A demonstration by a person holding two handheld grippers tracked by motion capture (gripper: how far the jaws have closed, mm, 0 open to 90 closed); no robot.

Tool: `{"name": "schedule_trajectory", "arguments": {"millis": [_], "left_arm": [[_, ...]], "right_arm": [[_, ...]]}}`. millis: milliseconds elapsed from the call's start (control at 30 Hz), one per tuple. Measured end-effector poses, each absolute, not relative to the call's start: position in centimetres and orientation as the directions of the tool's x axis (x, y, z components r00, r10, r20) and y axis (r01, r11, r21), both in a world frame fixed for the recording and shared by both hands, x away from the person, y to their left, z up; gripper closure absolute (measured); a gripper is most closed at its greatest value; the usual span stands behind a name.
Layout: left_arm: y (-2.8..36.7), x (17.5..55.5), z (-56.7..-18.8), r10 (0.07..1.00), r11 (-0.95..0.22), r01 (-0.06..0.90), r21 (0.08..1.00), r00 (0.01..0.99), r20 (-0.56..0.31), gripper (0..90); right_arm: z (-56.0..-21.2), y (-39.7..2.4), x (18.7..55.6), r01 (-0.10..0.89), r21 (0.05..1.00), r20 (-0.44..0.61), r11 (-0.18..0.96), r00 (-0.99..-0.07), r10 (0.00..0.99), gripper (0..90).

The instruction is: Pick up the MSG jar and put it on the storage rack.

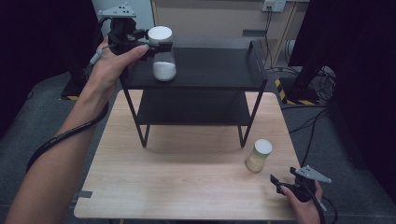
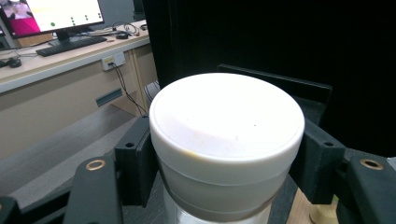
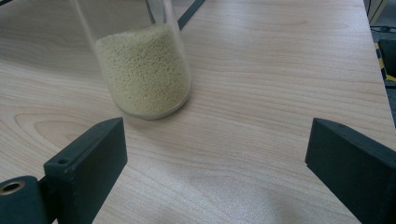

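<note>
A clear jar with a white lid and white powder is held over the left part of the black shelf's top. My left gripper is shut on it just under the lid; both pads press its sides. A second jar of yellowish grains with a white lid stands on the wooden table at the right. My right gripper rests open near the table's front right corner, its jaws wide apart with the grain jar a little beyond them.
The black two-tier shelf stands at the back of the table, its lower tier bare. Cables lie on the floor at the right. A desk with a monitor is in the background.
</note>
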State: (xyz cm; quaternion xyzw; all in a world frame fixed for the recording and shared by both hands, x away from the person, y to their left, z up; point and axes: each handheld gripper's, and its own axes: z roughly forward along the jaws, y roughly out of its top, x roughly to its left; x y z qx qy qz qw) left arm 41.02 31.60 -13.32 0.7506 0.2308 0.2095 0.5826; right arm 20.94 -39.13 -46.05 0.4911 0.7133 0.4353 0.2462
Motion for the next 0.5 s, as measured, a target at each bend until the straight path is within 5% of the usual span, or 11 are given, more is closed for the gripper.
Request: {"name": "schedule_trajectory", "arguments": {"millis": [500], "left_arm": [[31.79, 41.54, -13.57, 0.594, -0.197, 0.121, 0.973, 0.804, 0.021, 32.7]], "right_arm": [[-46.06, -39.23, 20.90, 0.487, 0.862, 0.074, 0.140, -0.395, 0.916, 5.8]]}}
